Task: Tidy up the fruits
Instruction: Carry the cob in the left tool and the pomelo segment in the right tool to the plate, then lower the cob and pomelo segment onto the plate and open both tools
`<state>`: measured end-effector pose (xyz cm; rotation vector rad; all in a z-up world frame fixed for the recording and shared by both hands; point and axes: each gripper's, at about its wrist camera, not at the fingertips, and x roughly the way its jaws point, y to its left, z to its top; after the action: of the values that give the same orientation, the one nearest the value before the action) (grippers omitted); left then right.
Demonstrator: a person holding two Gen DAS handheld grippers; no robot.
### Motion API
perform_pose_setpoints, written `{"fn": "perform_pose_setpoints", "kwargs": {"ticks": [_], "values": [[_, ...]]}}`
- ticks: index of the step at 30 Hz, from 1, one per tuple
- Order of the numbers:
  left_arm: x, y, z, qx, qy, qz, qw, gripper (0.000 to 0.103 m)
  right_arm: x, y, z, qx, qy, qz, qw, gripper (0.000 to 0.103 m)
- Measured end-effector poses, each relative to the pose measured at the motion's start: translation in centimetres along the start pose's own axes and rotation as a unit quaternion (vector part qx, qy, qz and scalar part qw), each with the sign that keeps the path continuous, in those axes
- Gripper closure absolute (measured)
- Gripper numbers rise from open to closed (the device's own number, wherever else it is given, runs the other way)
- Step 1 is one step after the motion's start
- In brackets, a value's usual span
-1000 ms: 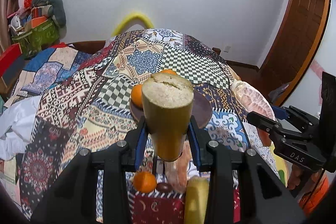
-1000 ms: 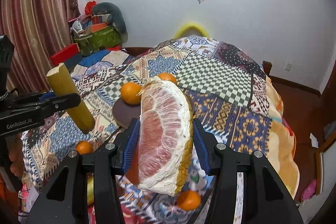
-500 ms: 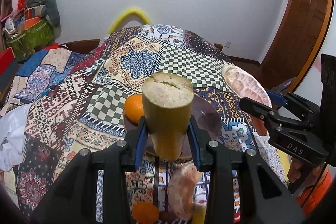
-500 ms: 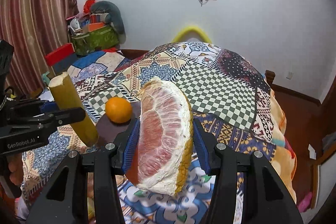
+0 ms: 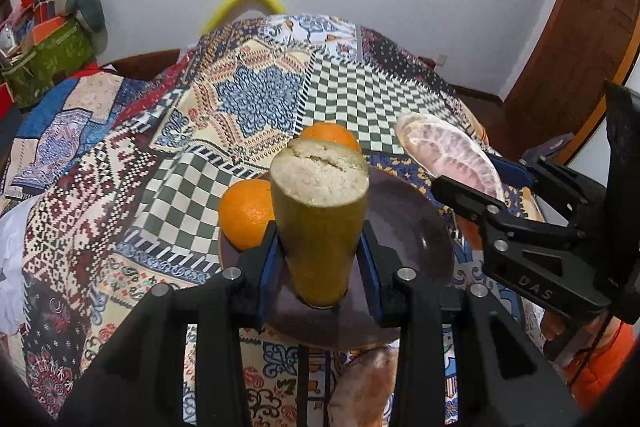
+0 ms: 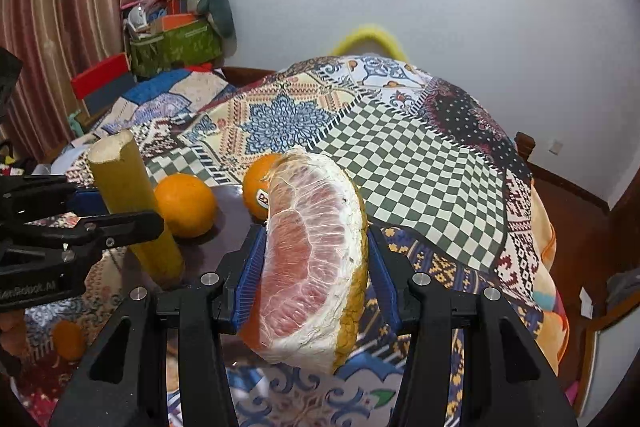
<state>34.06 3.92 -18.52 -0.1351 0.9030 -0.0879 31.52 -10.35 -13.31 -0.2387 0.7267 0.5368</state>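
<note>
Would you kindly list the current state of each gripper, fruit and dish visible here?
left gripper: shut on the sugarcane piece, held upright over the plate.
right gripper: shut on the pomelo wedge, peeled, flesh exposed.
plate: dark, holding two oranges.
near orange: whole, on the plate.
far orange: whole, stickered, on the plate.
small orange: loose on the cloth.

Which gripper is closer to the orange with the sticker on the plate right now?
Right. The right gripper, holding the pomelo wedge, sits just before the stickered orange; the left gripper is beyond the other orange.
</note>
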Motion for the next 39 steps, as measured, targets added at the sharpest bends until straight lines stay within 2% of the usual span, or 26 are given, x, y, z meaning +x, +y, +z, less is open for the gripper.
{"fn": "perform_pose_setpoints", "kwargs": {"ticks": [14,20,31,39], "values": [[3.8,0.4,2.0,-0.005,0.028,-0.010,0.9996,0.066,3.3,0.1,0.3,-0.025,0.025,0.026,0.999,0.057],[4.7,0.2,2.6,0.003,0.031,-0.007,0.9995,0.066,4.6,-0.1,0.0,-0.024,0.051,0.043,0.997,0.056],[5.6,-0.1,3.0,0.009,0.033,-0.003,0.9994,0.066,4.9,-0.2,0.1,-0.027,0.066,0.060,0.996,0.055],[4.6,-0.2,2.6,0.007,0.030,-0.005,0.9995,0.066,3.8,-0.6,0.2,-0.016,0.063,0.060,0.996,0.055]]}}
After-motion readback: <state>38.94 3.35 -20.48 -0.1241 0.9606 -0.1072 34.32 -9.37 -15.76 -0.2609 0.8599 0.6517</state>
